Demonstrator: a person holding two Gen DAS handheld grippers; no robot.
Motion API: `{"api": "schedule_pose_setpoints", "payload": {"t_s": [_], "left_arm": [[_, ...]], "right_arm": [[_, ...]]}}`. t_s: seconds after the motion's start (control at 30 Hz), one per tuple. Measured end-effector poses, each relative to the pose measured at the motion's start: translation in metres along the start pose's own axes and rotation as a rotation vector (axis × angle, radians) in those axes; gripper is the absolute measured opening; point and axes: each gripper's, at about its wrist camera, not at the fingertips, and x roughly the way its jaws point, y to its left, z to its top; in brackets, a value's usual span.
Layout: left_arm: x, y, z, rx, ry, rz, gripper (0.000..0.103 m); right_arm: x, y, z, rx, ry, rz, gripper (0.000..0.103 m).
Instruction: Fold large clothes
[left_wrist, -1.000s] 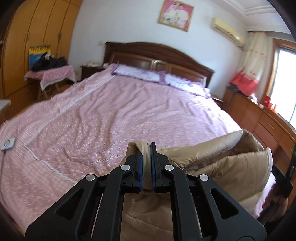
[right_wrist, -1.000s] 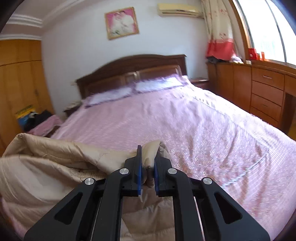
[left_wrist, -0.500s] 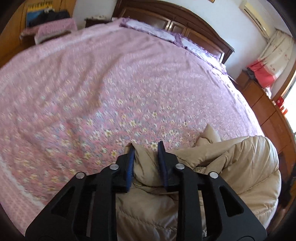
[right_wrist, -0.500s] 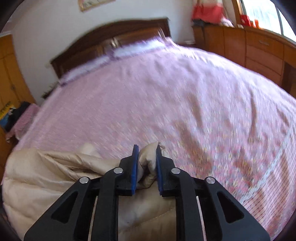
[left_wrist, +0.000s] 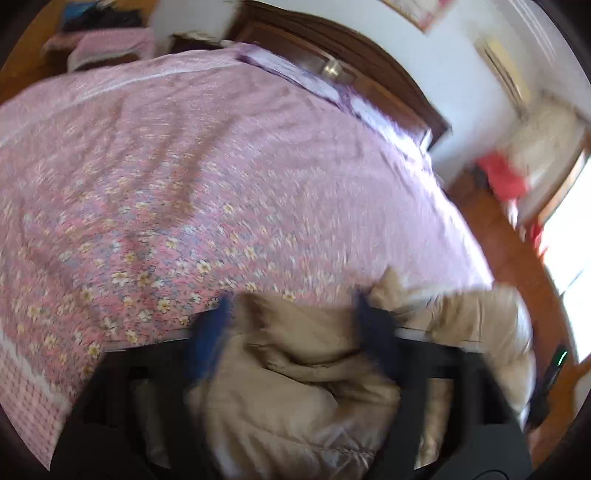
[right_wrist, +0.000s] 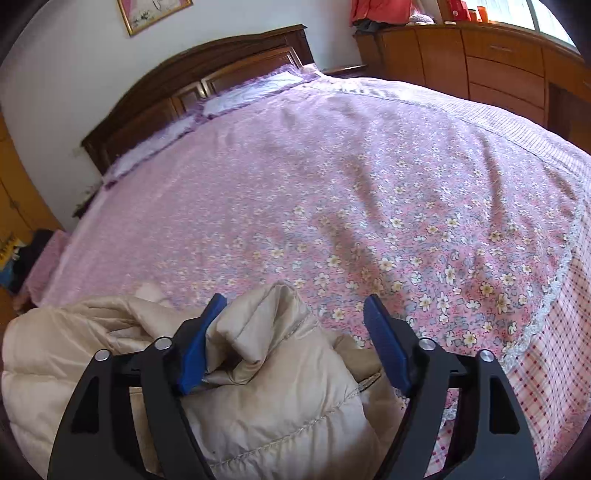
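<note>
The left gripper (left_wrist: 291, 325), blurred, seems spread wide around a puffy fold of the quilted beige coat (left_wrist: 295, 376). The coat (right_wrist: 266, 373) lies bunched at the near edge of the pink floral bedspread (right_wrist: 332, 192). The right gripper (right_wrist: 295, 332) is spread too, pads clear of the stitched collar; beyond the coat the bedspread runs smooth to the headboard (right_wrist: 192, 85)

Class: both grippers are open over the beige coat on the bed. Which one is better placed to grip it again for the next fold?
Probably right: the right gripper has a raised fold of the coat between its open fingers.
</note>
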Motion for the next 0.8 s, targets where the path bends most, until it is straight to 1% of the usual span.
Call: {"api": "schedule_pose_setpoints", "payload": {"t_s": [0.03,0.07,0.1,0.13,0.17,0.2,0.23,0.27,0.3,0.33,0.37,0.4,0.43,0.47,0.5,0.53,0.57,0.6,0.67,0.7,0.73,0.77,0.8], "left_arm": [[-0.009,0.005,0.004,-0.057,-0.039,-0.054,0.095],[-0.018,0.010,0.007,-0.107,-0.070,-0.118,0.095],[-0.028,0.014,0.012,-0.155,-0.092,-0.173,0.095],[-0.041,0.016,0.018,-0.185,-0.112,-0.225,0.095],[-0.050,0.014,0.021,-0.177,-0.121,-0.286,0.095],[-0.058,0.010,0.022,-0.159,-0.127,-0.329,0.089],[-0.066,0.004,0.021,-0.140,-0.137,-0.353,0.081],[-0.073,-0.004,0.020,-0.122,-0.144,-0.359,0.061],[-0.080,-0.018,0.016,-0.087,-0.142,-0.372,0.047],[-0.087,-0.036,0.009,-0.035,-0.142,-0.394,0.043],[-0.092,-0.049,0.003,0.016,-0.147,-0.402,0.034],[-0.100,-0.074,-0.010,0.132,-0.165,-0.382,0.029],[-0.106,-0.096,-0.021,0.241,-0.192,-0.342,0.025],[-0.110,-0.114,-0.036,0.346,-0.223,-0.290,0.022],[-0.108,-0.137,-0.055,0.442,-0.248,-0.213,0.022],[-0.103,-0.147,-0.063,0.466,-0.245,-0.184,0.022],[-0.099,-0.153,-0.066,0.477,-0.241,-0.171,0.022],[-0.089,-0.161,-0.075,0.507,-0.241,-0.147,0.017],[-0.075,-0.168,-0.080,0.544,-0.251,-0.082,0.014],[-0.063,-0.168,-0.077,0.547,-0.232,-0.057,0.014],[-0.051,-0.165,-0.071,0.528,-0.196,-0.057,0.015],[-0.039,-0.160,-0.066,0.493,-0.152,-0.048,0.015],[-0.030,-0.155,-0.063,0.471,-0.129,-0.032,0.015]], "right_arm": [[-0.001,0.000,0.002,-0.002,-0.007,-0.002,0.079],[-0.005,0.001,0.004,-0.006,-0.027,-0.003,0.083],[-0.015,0.004,0.006,-0.018,-0.070,-0.003,0.086],[-0.025,0.007,0.007,-0.040,-0.110,-0.004,0.086],[-0.037,0.013,0.010,-0.073,-0.153,-0.005,0.086],[-0.050,0.020,0.011,-0.117,-0.196,0.001,0.086],[-0.070,0.032,0.012,-0.183,-0.247,0.028,0.086],[-0.089,0.045,0.011,-0.246,-0.293,0.070,0.083],[-0.110,0.059,0.008,-0.305,-0.342,0.109,0.077],[-0.122,0.069,0.005,-0.346,-0.374,0.136,0.074],[-0.135,0.082,-0.001,-0.394,-0.405,0.167,0.068],[-0.148,0.099,-0.011,-0.452,-0.427,0.199,0.060],[-0.152,0.113,-0.018,-0.489,-0.429,0.201,0.057],[-0.151,0.125,-0.023,-0.517,-0.415,0.187,0.053],[-0.145,0.136,-0.031,-0.539,-0.391,0.172,0.051],[-0.138,0.142,-0.034,-0.544,-0.371,0.167,0.051],[-0.129,0.148,-0.039,-0.541,-0.341,0.157,0.050],[-0.117,0.153,-0.043,-0.531,-0.306,0.151,0.050],[-0.092,0.159,-0.045,-0.521,-0.246,0.135,0.048],[-0.077,0.161,-0.045,-0.520,-0.206,0.118,0.045],[-0.072,0.162,-0.048,-0.519,-0.166,0.115,0.045],[-0.060,0.160,-0.050,-0.507,-0.110,0.131,0.045],[-0.053,0.157,-0.054,-0.494,-0.077,0.135,0.045]]}}
